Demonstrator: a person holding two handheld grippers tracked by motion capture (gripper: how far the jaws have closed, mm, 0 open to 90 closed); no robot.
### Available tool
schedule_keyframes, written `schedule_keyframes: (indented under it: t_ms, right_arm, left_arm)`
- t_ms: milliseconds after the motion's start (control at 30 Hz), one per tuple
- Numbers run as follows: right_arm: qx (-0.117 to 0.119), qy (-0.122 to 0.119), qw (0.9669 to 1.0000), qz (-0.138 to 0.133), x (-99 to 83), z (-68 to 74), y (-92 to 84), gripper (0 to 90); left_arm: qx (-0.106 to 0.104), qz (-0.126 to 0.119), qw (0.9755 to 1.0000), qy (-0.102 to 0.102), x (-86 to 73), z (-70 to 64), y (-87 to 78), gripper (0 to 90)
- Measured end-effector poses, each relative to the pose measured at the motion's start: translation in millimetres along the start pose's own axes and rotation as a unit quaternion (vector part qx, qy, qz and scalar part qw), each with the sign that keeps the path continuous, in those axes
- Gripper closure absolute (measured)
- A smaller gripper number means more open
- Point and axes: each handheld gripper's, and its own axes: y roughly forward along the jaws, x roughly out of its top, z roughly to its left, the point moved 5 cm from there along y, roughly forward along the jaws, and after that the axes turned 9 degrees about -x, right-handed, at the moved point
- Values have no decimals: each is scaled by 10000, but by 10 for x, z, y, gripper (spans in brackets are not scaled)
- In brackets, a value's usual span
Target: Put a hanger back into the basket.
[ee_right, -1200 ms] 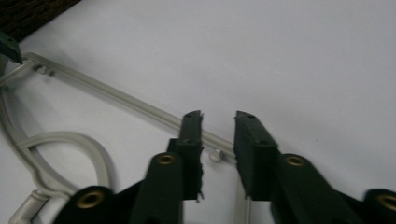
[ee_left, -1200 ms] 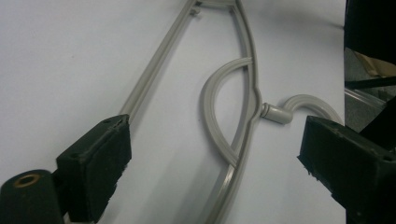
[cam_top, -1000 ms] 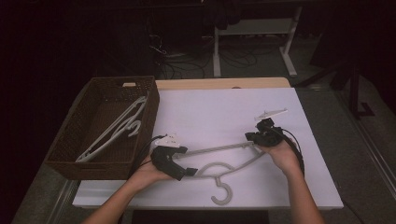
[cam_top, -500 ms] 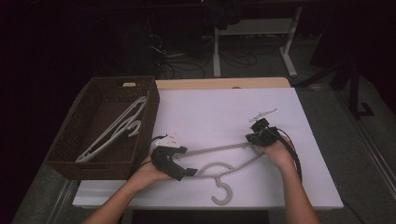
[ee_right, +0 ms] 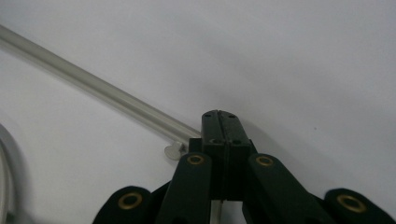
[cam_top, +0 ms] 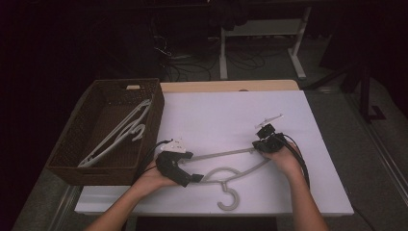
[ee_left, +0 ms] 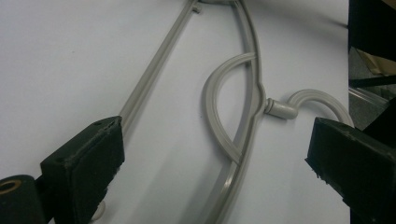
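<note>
The white-topped desk (cam_top: 231,115) carries a dark brown woven wicker basket (cam_top: 72,159) at its left edge. A pale grey plastic hanger in the basket (cam_top: 122,132) lies diagonally in it.

A second pale grey plastic coat hanger (cam_top: 226,154) lies flat on the desk in front of the person, hook toward the near edge, between the two tools.

The left hand-held gripper (cam_top: 185,175) sits at the hanger's left end. In the left gripper view its jaws stand wide apart, holding nothing, with the straight bar, the curved shoulder and the hook (ee_left: 317,100) lying between and beyond them.

The right hand-held gripper (cam_top: 262,142) is at the hanger's right end. In the right gripper view its jaws are pressed fully together at the end of the straight bar (ee_right: 93,88); whether any plastic is clamped between them cannot be determined.

Procedure, as judged: the step appears to be taking up the hanger at both ends. Bring the left jaws over one thin rail, not both, and close squarely.

Both forearms enter from the near edge, wrists low, hands (cam_top: 288,161) resting near the desk surface.
</note>
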Motion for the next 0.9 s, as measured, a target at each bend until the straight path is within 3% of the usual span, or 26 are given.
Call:
schedule_keyframes:
  t_ms: [233,400,467,600,633,900]
  right_arm:
    - [26,103,9999,114,5,-6,33,894]
    - [-72,62,9997,233,22,13,34,896]
    - [-62,82,9997,240,23,12,36,897]
    - [-49,86,9997,240,23,8,37,897]
    - [-39,93,9996,245,24,7,38,897]
    - [8,110,9996,268,26,-1,39,897]
  left_arm:
    - [-63,135,9999,62,-17,-10,-2,63]
    - [-187,509,9984,177,-73,-35,51,77]
    - [-225,660,9972,274,-101,-50,86,144]
    - [-233,853,9953,395,-122,-62,145,189]
    - [-258,962,9938,498,-127,-79,178,189]
    - [-289,1286,9879,818,-147,-96,238,448]
